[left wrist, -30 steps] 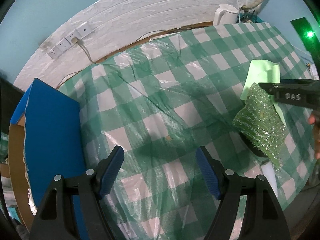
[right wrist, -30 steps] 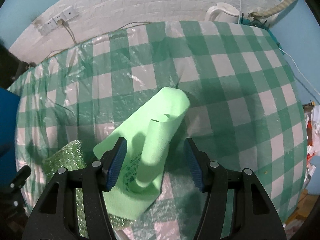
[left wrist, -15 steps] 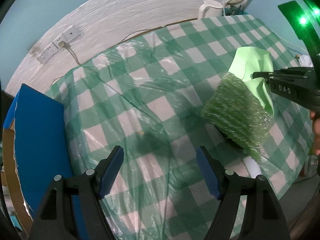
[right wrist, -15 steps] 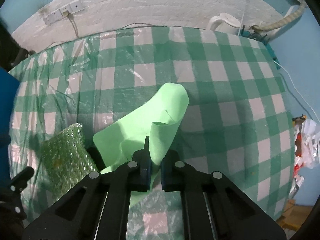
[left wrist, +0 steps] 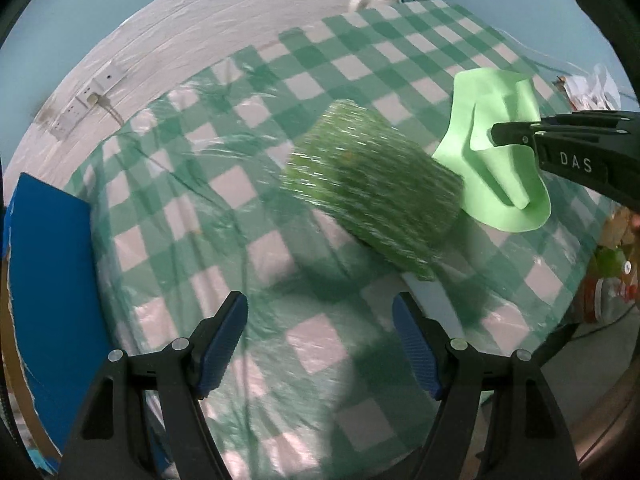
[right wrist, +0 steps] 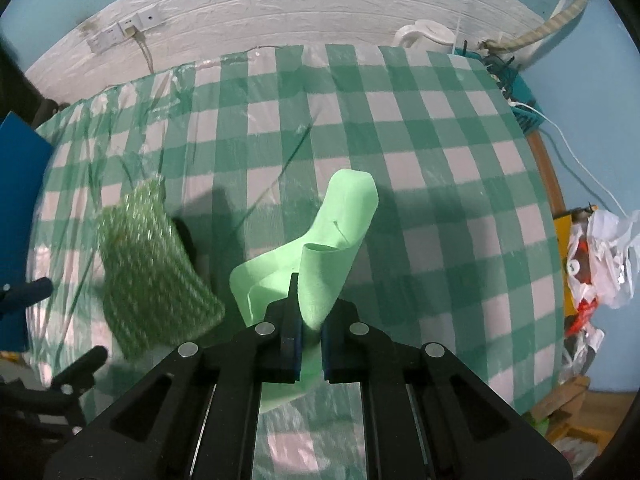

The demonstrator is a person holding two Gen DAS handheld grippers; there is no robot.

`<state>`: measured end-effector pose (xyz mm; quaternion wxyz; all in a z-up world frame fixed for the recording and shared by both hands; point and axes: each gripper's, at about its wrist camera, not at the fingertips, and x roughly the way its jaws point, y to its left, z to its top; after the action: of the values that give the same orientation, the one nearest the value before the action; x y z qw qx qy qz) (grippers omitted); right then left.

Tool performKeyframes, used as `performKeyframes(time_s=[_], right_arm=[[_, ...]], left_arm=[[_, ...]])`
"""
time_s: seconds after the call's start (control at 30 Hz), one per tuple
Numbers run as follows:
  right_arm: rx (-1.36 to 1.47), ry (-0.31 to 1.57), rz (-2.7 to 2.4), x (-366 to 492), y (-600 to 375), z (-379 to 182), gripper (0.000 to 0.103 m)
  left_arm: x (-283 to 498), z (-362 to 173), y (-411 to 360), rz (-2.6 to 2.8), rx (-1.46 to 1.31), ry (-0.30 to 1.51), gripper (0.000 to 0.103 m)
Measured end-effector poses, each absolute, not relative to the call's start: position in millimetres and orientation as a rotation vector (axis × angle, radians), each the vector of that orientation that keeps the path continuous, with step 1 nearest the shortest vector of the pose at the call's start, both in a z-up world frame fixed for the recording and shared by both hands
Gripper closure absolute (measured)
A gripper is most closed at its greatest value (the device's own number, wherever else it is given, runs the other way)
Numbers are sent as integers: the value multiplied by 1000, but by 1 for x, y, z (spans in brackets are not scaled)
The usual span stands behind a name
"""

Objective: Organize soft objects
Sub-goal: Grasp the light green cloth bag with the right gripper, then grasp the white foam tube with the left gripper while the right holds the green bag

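The light green cloth [right wrist: 320, 272] is pinched in the right claw [right wrist: 310, 334], lifted off the checked surface [right wrist: 420, 184]. Beside it the sparkly green scrubber [left wrist: 372, 188], blurred, seems airborne and unsorted. The left claw [left wrist: 320, 340] gapes wide, carrying nothing.

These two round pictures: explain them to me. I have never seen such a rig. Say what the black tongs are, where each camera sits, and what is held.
Each picture comes from a fisheye camera riding on a hand-held gripper, looking along its two fingers. No robot arm: a person holds one gripper per hand. The left gripper is open and empty above the checked tablecloth. The right gripper is shut on a light green cloth; the left view shows that grip from the side. Beside the cloth is a sparkly green scouring pad, blurred. A blue board stands at the left.
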<state>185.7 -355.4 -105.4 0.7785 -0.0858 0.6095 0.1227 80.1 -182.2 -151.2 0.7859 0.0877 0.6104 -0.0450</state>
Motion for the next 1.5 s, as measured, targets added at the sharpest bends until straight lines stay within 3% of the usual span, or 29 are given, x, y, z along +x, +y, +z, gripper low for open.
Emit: performKeyframes(time_s=[0.87,1.17,1.27,1.33,1.5], right_arm=[[-170,1348,286,161,-376,-112,97],[-168,1356,285,162,-375,-113,97],[-168,1357,284,163,-374,-114,97],[-168,1358,285,163,-374,-114,97],[-173,1357,286,163,-373,-114,97]], left_arm=[[87,-175,-216,-165,25,1423,27],[87,-195,-227,-192,15,1465,44],[86,-195,-230,-204,25,1447,59],[83,-196,-231,-224,31,1442,76],[81,-192,-234,-251,34,1436,85]])
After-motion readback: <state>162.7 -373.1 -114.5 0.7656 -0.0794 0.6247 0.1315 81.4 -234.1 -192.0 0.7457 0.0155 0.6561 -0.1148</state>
